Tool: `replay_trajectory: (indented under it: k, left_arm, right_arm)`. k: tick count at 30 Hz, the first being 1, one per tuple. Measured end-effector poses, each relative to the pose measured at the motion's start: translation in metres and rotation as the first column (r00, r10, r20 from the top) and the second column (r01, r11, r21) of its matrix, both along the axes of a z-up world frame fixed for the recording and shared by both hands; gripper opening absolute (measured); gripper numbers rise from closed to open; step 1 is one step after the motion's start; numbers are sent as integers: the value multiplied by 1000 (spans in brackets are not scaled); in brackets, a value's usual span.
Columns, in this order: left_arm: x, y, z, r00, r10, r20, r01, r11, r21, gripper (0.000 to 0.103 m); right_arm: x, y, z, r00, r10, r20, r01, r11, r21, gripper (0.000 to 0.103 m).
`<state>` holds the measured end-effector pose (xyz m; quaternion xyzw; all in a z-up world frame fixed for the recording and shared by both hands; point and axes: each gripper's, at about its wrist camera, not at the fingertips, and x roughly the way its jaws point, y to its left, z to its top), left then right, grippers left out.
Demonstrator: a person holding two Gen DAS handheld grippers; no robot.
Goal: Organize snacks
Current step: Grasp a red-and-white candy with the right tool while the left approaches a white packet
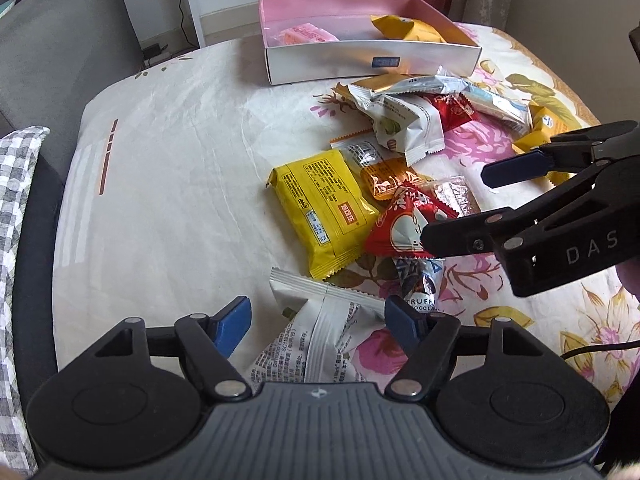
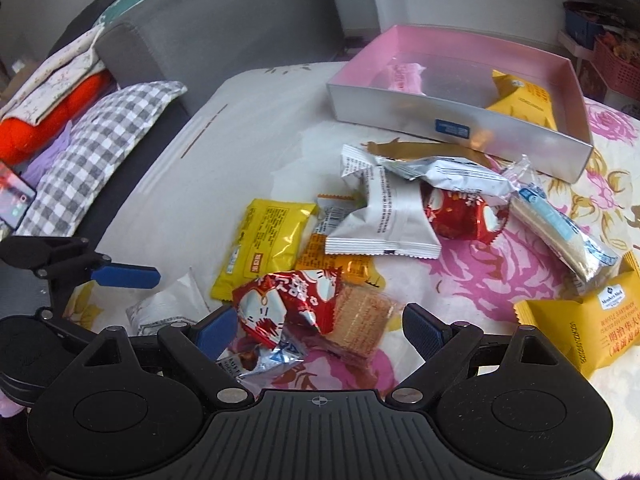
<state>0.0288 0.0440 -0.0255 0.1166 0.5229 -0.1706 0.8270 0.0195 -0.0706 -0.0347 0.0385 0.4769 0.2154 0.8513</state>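
My left gripper (image 1: 319,322) stands open around a white snack packet (image 1: 320,344); its right pad is at the packet's edge and its left pad is apart from it. My right gripper (image 2: 320,330) is open just above a red packet (image 2: 280,308) and a clear wafer packet (image 2: 360,320), touching neither. In the left wrist view the right gripper (image 1: 456,206) comes in from the right over the same red packet (image 1: 404,224). A pink-lined box (image 1: 372,62) at the back holds a pink packet (image 1: 306,35) and a yellow one (image 1: 408,28).
Several loose packets lie on the floral cloth, among them a flat yellow one (image 1: 324,216) and a yellow waffle packet (image 2: 580,320). A checked cushion (image 2: 100,148), a phone (image 2: 12,200) and a grey sofa (image 1: 60,40) border the left. Bare cloth (image 1: 168,184) spreads left of the pile.
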Motion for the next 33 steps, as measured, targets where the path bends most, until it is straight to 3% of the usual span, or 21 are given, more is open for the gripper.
replay_trajectory:
  k: [11,14,17,22,24,33]
  left_arm:
    - [-1,1,2,999,-25,-22,25,1000,-17,60]
    - [0,2,2,999,-27,-25,26,999,-31,53]
    - [1,3,2,999,-22,-28,21,999,-43,52]
    - [0,3,4,999,-21,-29,20,998,-51,47]
    - [0,3,4,999,-26,-30,24,999,-49,47]
    - [-4,3,5,992,-113,-51,112,994,-16,52]
  right_arm:
    - [-2,24,-4,994,75,81,-72,997,-37,90]
    - [-1,25,-6,993,76,90,-72,996,-43,88]
    - [-1,26,-7,992,72,104,-67,996,-55,81]
    - [0,26,-6,989,84,118,-77,995,-63,55]
    - [0,27,-6,988,93,123,-84,994,-73,50]
    - [-4,31,-6,981,147,122,-138,987,-80,53]
